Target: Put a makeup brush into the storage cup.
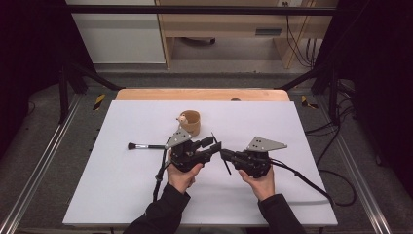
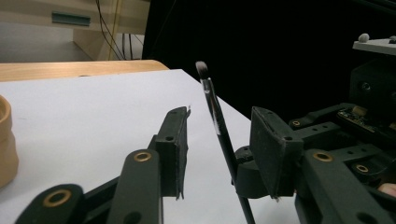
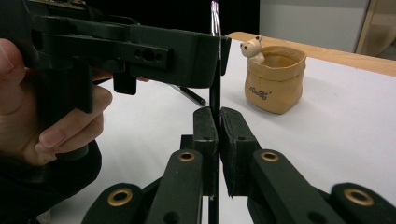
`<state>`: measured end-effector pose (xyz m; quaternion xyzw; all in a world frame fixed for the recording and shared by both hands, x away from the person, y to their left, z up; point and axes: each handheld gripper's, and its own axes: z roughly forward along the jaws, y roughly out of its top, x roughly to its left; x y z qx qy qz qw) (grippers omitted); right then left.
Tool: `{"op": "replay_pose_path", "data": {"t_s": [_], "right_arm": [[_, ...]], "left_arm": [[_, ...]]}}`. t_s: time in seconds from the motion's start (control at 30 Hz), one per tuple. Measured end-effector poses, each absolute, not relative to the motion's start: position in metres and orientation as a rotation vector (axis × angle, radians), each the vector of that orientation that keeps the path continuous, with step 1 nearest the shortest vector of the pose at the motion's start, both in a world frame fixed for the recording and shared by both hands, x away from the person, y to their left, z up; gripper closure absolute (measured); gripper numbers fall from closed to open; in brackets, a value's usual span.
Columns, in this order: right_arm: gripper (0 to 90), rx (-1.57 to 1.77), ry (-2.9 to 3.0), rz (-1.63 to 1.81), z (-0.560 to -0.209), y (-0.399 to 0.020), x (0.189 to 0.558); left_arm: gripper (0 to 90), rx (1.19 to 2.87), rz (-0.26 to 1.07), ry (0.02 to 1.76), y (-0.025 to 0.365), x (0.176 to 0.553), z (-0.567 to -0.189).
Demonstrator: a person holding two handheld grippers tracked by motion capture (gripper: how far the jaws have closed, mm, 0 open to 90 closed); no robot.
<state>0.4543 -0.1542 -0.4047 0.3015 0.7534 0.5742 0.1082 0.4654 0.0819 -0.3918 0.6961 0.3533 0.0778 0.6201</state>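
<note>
Fingers (image 3: pixel 205 135) of the right gripper (image 3: pixel 218 122) were pressed together on the thin black handle of a small brush (image 2: pixel 219 126), which stood nearly upright between them, bristle tip uppermost. Seen from above, that brush (image 1: pixel 220 152) appeared as a slim dark rod crossing the gap between the two grippers, held by the right gripper (image 1: pixel 225 153) near the middle of the white table (image 1: pixel 122 195). Fingers (image 2: pixel 175 144) of the left gripper (image 2: pixel 219 154) stood spread on either side of the brush handle; neither pad touched it, with clear space on both sides in the left gripper view. From above, the left gripper (image 1: pixel 215 144) pointed toward the right one, both held by hands (image 1: pixel 182 175) entering from the near edge. A second brush (image 1: pixel 146 146) with a broad dark head lay flat on the table to the left of the left gripper, apart from both tools. A tan cup (image 1: pixel 190 122) bearing a small bear figure (image 3: pixel 252 49) at its rim stood upright just beyond the left gripper, toward the far side of the table.
</note>
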Motion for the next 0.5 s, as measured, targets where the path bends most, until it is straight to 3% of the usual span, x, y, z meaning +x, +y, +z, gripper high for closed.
{"op": "replay_pose_path", "data": {"t_s": [0.5], "right_arm": [[85.8, 0.878, 2.220, 1.686, -0.4041, -0.1527, 0.4536]], "left_arm": [[74.7, 1.578, 0.142, 0.823, 0.0761, 0.4642, -0.3949]]}}
